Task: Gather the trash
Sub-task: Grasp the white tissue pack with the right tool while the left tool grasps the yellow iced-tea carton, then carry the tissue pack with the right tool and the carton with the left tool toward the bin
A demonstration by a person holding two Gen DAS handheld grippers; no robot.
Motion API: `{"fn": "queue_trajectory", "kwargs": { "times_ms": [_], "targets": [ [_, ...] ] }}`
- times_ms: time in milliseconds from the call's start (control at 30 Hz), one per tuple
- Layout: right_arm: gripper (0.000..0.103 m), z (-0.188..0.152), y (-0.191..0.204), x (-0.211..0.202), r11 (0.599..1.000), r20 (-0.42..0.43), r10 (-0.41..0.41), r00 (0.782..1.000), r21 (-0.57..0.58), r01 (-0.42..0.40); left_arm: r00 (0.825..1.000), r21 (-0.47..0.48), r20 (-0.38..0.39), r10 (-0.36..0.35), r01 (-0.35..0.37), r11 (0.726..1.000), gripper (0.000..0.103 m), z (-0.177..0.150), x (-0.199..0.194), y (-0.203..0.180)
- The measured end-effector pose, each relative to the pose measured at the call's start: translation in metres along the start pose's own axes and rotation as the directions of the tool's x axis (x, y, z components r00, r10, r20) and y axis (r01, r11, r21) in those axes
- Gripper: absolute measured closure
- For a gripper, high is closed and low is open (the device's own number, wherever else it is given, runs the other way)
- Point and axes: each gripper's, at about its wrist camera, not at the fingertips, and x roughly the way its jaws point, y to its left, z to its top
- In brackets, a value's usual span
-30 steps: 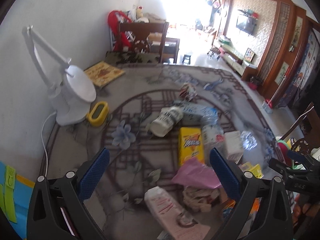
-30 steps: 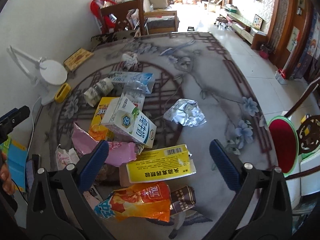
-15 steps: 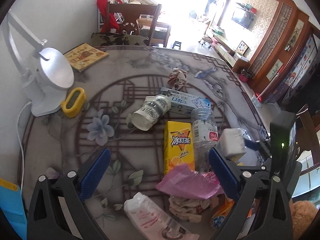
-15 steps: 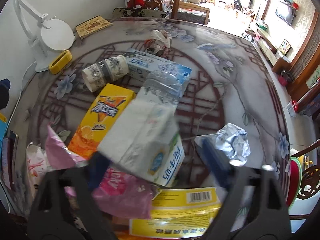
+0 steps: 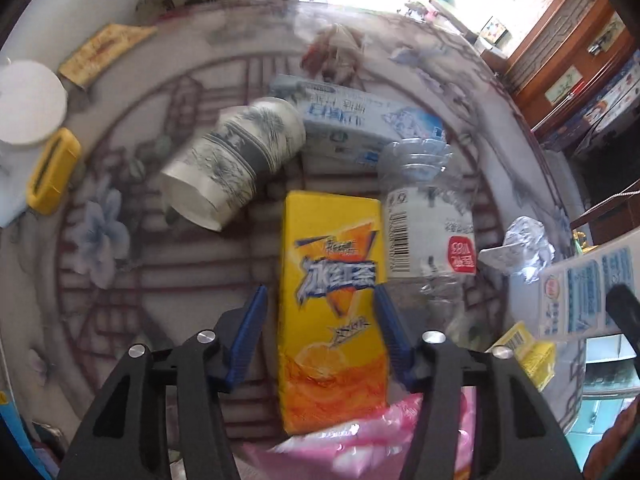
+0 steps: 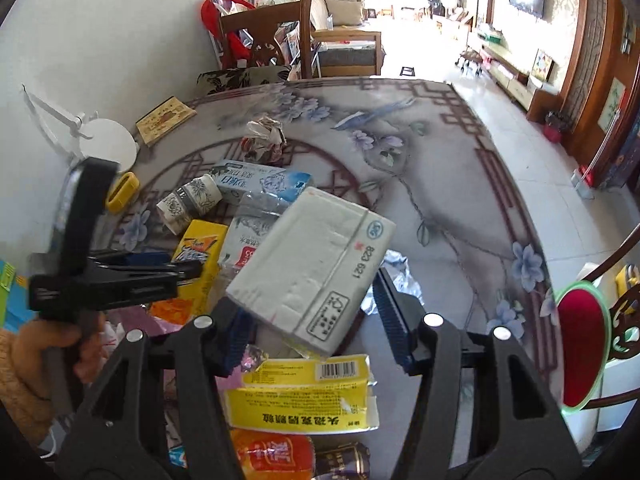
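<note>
A yellow drink carton (image 5: 332, 280) lies flat on the patterned table (image 5: 132, 280). My left gripper (image 5: 320, 312) points down over it with a blue pad on each side. Its jaws are closing, and a gap still shows at the left pad. My right gripper (image 6: 310, 300) is shut on a white milk carton (image 6: 316, 256) and holds it tilted above the pile. Around them lie a paper cup (image 5: 232, 164), a blue-white box (image 5: 360, 116), a plastic bottle (image 5: 428, 220), crumpled foil (image 5: 524, 248), a pink bag (image 5: 360, 452) and a yellow packet (image 6: 304, 396).
A white desk lamp (image 6: 104, 144) and a yellow holder (image 5: 52, 172) stand by the wall at the left. A book (image 6: 166, 120) lies at the back. A wooden chair (image 6: 264, 40) is behind the table, a red-seated chair (image 6: 580, 344) at its right.
My left gripper came down close over the yellow carton and its jaws narrowed. My right gripper shut on the white milk carton and lifted it off the pile.
</note>
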Motion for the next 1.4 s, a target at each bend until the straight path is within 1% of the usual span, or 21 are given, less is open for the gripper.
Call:
{"fn": "queue_trajectory", "kwargs": {
  "times_ms": [100, 200, 333, 433, 500, 600, 667, 767, 867, 933, 1000, 1033, 1067, 1100, 1167, 1233, 1267, 1300, 1333, 1367, 1400],
  "targets": [
    [0.048, -0.004, -0.007, 0.007, 0.999, -0.029, 0.022, 0.999, 0.043, -0.021, 1.000, 0.030, 0.001, 0.016, -0.016, 0.999, 0.047, 0.005, 0.002, -0.010],
    [0.048, -0.008, -0.017, 0.013, 0.994, -0.053, 0.043, 0.998, 0.105, -0.038, 0.999, 0.040, -0.024, 0.021, -0.020, 0.999, 0.043, 0.011, 0.008, -0.016],
    [0.048, -0.011, -0.019, 0.007, 0.993, -0.035, 0.027, 0.999, 0.116, -0.023, 0.999, 0.051, -0.030, 0.042, -0.041, 0.998, 0.044, 0.010, 0.018, -0.018],
    [0.048, -0.012, -0.020, 0.000, 0.993, -0.018, 0.020, 1.000, 0.118, -0.018, 0.999, 0.013, -0.038, 0.014, -0.013, 1.000, 0.047, 0.010, 0.020, -0.011],
    [0.048, -0.013, -0.022, -0.004, 0.992, -0.005, 0.020, 1.000, 0.123, -0.019, 0.999, 0.006, -0.034, 0.012, -0.011, 1.000, 0.047, 0.009, 0.017, -0.008],
    [0.048, -0.013, -0.025, -0.013, 0.990, 0.019, 0.022, 1.000, 0.136, -0.024, 1.000, 0.000, 0.017, 0.013, -0.013, 1.000, 0.048, 0.005, -0.003, -0.008],
    [0.048, -0.014, -0.028, -0.020, 0.989, 0.038, 0.021, 0.999, 0.143, -0.026, 0.997, 0.002, 0.077, 0.024, -0.024, 1.000, 0.048, 0.000, -0.030, -0.010],
    [0.048, -0.016, -0.034, -0.034, 0.988, 0.070, 0.012, 0.997, 0.151, -0.023, 0.985, 0.028, 0.166, 0.036, -0.041, 0.999, 0.048, -0.003, -0.065, -0.022],
    [0.048, -0.020, -0.042, -0.052, 0.986, 0.105, 0.000, 0.994, 0.165, -0.018, 0.968, 0.062, 0.251, 0.028, -0.045, 0.997, 0.048, -0.006, -0.100, -0.042],
    [0.048, -0.024, -0.052, -0.063, 0.984, 0.125, -0.009, 0.992, 0.179, -0.014, 0.951, 0.084, 0.309, 0.023, -0.051, 0.995, 0.048, -0.006, -0.117, -0.057],
    [0.048, -0.027, -0.062, -0.072, 0.981, 0.138, -0.021, 0.990, 0.194, -0.006, 0.922, 0.097, 0.385, 0.033, -0.076, 0.992, 0.048, -0.004, -0.131, -0.069],
    [0.048, -0.029, -0.068, -0.076, 0.979, 0.143, -0.027, 0.989, 0.203, -0.003, 0.918, 0.103, 0.395, 0.035, -0.082, 0.991, 0.047, -0.002, -0.133, -0.073],
    [0.048, -0.030, -0.072, -0.079, 0.978, 0.147, -0.028, 0.989, 0.209, -0.004, 0.919, 0.103, 0.393, 0.022, -0.068, 0.992, 0.047, -0.001, -0.132, -0.076],
    [0.048, -0.031, -0.077, -0.082, 0.977, 0.152, -0.030, 0.988, 0.215, -0.003, 0.920, 0.091, 0.391, 0.004, -0.043, 0.995, 0.046, 0.000, -0.133, -0.075],
    [0.048, -0.032, -0.085, -0.087, 0.975, 0.156, -0.035, 0.987, 0.221, -0.001, 0.913, 0.050, 0.408, -0.016, -0.005, 0.999, 0.045, 0.000, -0.137, -0.071],
    [0.048, -0.033, -0.090, -0.089, 0.974, 0.157, -0.036, 0.987, 0.225, 0.000, 0.905, 0.035, 0.426, -0.013, -0.002, 0.999, 0.046, -0.001, -0.141, -0.073],
    [0.048, -0.034, -0.092, -0.090, 0.974, 0.156, -0.035, 0.987, 0.225, -0.001, 0.904, 0.038, 0.428, -0.007, -0.010, 0.999, 0.047, -0.001, -0.141, -0.075],
    [0.048, -0.033, -0.094, -0.090, 0.975, 0.156, -0.034, 0.987, 0.223, -0.002, 0.905, 0.041, 0.426, 0.003, -0.022, 0.999, 0.052, -0.001, -0.140, -0.077],
    [0.048, -0.033, -0.093, -0.092, 0.975, 0.157, -0.035, 0.987, 0.222, -0.001, 0.907, 0.046, 0.421, 0.004, -0.026, 0.999, 0.070, -0.001, -0.139, -0.079],
    [0.048, -0.033, -0.094, -0.093, 0.975, 0.159, -0.036, 0.987, 0.221, 0.000, 0.912, 0.050, 0.411, 0.002, -0.024, 0.998, 0.081, -0.001, -0.137, -0.080],
    [0.048, -0.032, -0.095, -0.094, 0.975, 0.160, -0.037, 0.986, 0.221, 0.001, 0.918, 0.054, 0.396, -0.008, -0.015, 0.998, 0.098, 0.000, -0.135, -0.082]
  ]
}}
